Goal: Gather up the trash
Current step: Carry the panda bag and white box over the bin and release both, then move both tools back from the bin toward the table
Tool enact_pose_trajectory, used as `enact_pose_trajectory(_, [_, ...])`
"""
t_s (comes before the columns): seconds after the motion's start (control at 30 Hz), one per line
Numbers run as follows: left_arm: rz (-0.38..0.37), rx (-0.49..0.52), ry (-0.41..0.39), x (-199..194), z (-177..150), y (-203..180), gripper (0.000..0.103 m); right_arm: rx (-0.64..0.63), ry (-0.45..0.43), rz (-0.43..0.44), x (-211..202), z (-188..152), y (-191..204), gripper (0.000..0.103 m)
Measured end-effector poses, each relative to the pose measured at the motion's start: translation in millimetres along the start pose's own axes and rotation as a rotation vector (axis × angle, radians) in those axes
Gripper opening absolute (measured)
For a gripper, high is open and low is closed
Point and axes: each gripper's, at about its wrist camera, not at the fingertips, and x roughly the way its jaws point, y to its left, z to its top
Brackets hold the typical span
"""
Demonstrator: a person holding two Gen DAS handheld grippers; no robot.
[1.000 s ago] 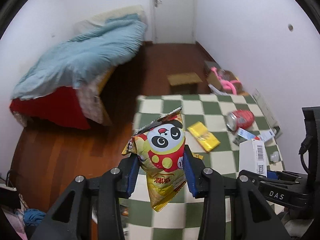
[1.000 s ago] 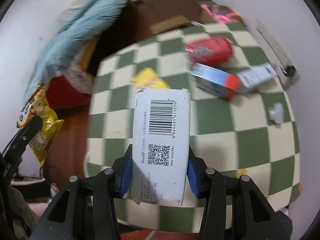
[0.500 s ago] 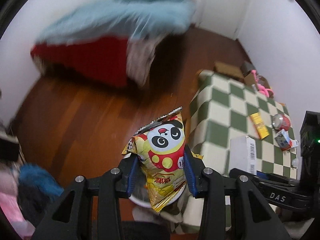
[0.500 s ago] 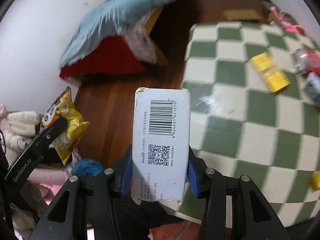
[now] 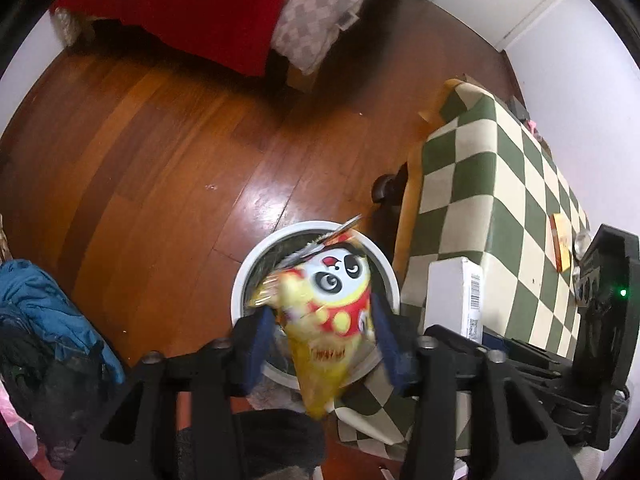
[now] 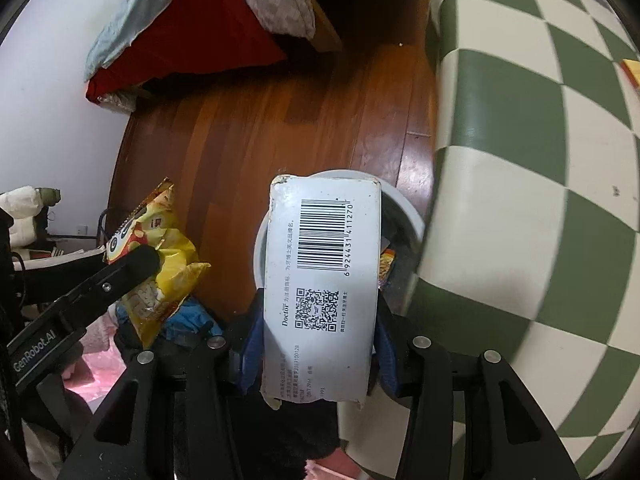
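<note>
Both grippers over the bin [image 5: 244, 276]

Left gripper [image 5: 322, 340] has just been opening, its pads clear of the snack bag [image 5: 328, 312] between them; right gripper [image 6: 318, 344] grasps the box [image 6: 320, 280] above the bin.

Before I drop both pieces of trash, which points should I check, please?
1. White bin under snack bag: ok.
2. Left gripper letting go: ok; its jaws have just been opening, with the bag between them and the pads off it.
3. Right gripper gripping white box: ok.
4. Box above bin: ok.
5. Space left in bin: cannot tell.
</note>
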Motion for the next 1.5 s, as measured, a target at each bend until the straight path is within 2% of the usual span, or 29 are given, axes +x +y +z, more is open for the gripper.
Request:
enact_pose_trajectory(0.03, [-0.002, -0.006, -0.005, -0.7, 1.9, 5.1, 0.081, -0.002, 0.005, -0.002, 2.0, 0.9, -1.1, 0.053])
enact_pose_trajectory(0.07, [0.001, -0.015, -0.012, -0.8, 2.7, 8.5, 0.088, -0.011, 0.013, -0.017, 5.2, 2.1, 1.4, 0.055])
enact_pose_trajectory(0.1, [0.005, -0.026, -0.017, -2.0, 2.8, 12.5, 0.088, -0.018, 0.019, -0.024, 7.7, 3.0, 3.4, 0.057])
enact_pose_trajectory(0.17, [0.024, -0.040, -0.020, -4.6, 3.2, 20.7, 0.089, -0.025, 0.022, -0.024, 7.8, 1.6, 5.5, 0.070])
enact_pose_trajectory(0.23, [0.064, -0.039, -0.030, -8.8, 1.8, 24.5, 0.090, -0.031, 0.022, -0.035, 7.3, 3.2, 7.0, 0.072])
enact_pose_trajectory(0.3, [0.097, -0.033, -0.045, -15.0, -1.5, 26.7, 0.096, -0.035, 0.022, -0.041, 4.5, 3.0, 7.9, 0.079])
enact_pose_trajectory(0.37, [0.143, -0.016, -0.067, -21.4, -5.4, 24.6, 0.096, -0.044, 0.022, -0.058, 0.6, 2.9, 8.8, 0.090])
enact_pose_trajectory(0.43, [0.194, 0.005, -0.092, -29.2, -11.7, 22.2, 0.096, -0.069, 0.017, -0.096, -2.6, 2.0, 12.9, 0.095])
enact_pose_trajectory(0.57, [0.261, 0.033, -0.126, -40.6, -26.8, 14.1, 0.096, -0.131, 0.015, -0.214, -14.3, -8.7, 24.2, 0.099])
enact_pose_trajectory(0.8, [0.278, 0.065, -0.137, -51.7, -47.9, 0.7, 0.096, -0.152, 0.002, -0.279, -28.9, -24.1, 24.9, 0.101])
enact_pose_trajectory(1.13, [0.286, 0.096, -0.184, -79.7, -65.9, -20.2, 0.096, -0.152, -0.036, -0.253, -57.5, -49.2, 25.6, 0.101])
enact_pose_trajectory(1.5, [0.297, 0.111, -0.292, -137.0, -86.4, -58.0, 0.096, -0.153, -0.149, -0.148, -134.2, -72.1, 29.5, 0.101])
